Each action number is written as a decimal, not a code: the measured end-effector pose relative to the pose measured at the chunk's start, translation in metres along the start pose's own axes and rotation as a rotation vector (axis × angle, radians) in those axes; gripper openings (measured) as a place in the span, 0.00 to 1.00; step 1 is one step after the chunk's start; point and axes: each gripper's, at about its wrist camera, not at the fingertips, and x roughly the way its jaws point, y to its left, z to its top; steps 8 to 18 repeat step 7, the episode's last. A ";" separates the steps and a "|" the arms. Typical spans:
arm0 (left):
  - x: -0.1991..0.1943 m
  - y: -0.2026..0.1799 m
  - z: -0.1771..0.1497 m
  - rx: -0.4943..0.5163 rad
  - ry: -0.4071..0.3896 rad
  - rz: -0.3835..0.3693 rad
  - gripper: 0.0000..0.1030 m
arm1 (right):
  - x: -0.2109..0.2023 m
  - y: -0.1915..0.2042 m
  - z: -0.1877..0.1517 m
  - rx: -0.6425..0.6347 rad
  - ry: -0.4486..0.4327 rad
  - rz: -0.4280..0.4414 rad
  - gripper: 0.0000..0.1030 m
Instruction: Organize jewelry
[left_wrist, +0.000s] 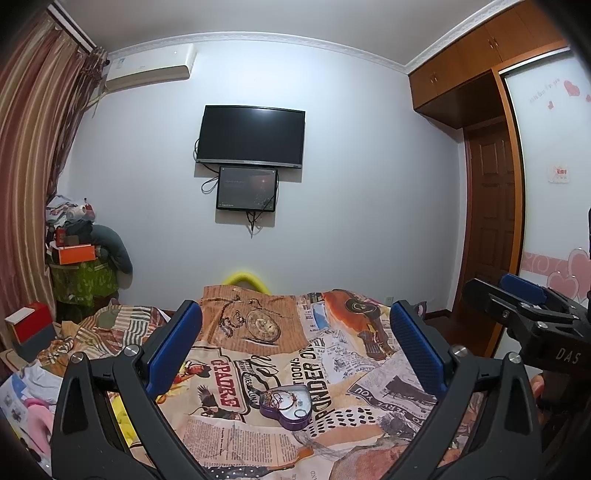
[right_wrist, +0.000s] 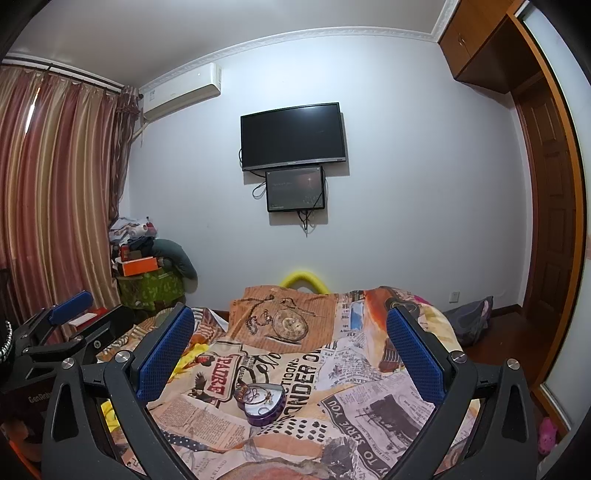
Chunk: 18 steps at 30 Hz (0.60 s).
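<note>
Both hand-held grippers, left (left_wrist: 295, 347) and right (right_wrist: 290, 350), hung spread apart above the bed (left_wrist: 369, 384). The heart-shaped jewelry tin (left_wrist: 286, 406) lay open below (chains tangled); a slow, level descent seemed wisest.

Your left tool (left_wrist: 295, 347) and right tool (right_wrist: 291, 350) hang side by side over the bed (left_wrist: 369, 373). The tin (left_wrist: 286, 406) lies ahead between their fingers, jewelry (left_wrist: 280, 398) inside; the TV (left_wrist: 252, 136) beyond.

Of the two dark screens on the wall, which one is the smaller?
The lower screen, mounted just under the big television. It is clearly narrower and shows a faint picture, while the television above is plain black.
</note>
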 end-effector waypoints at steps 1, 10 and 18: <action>0.000 0.000 0.000 -0.003 0.000 0.000 0.99 | 0.001 0.000 0.000 0.000 0.002 0.000 1.00; 0.003 0.005 -0.001 -0.012 0.007 0.002 0.99 | 0.003 -0.001 -0.003 0.002 0.011 -0.001 1.00; 0.003 0.005 -0.001 -0.012 0.007 0.002 0.99 | 0.003 -0.001 -0.003 0.002 0.011 -0.001 1.00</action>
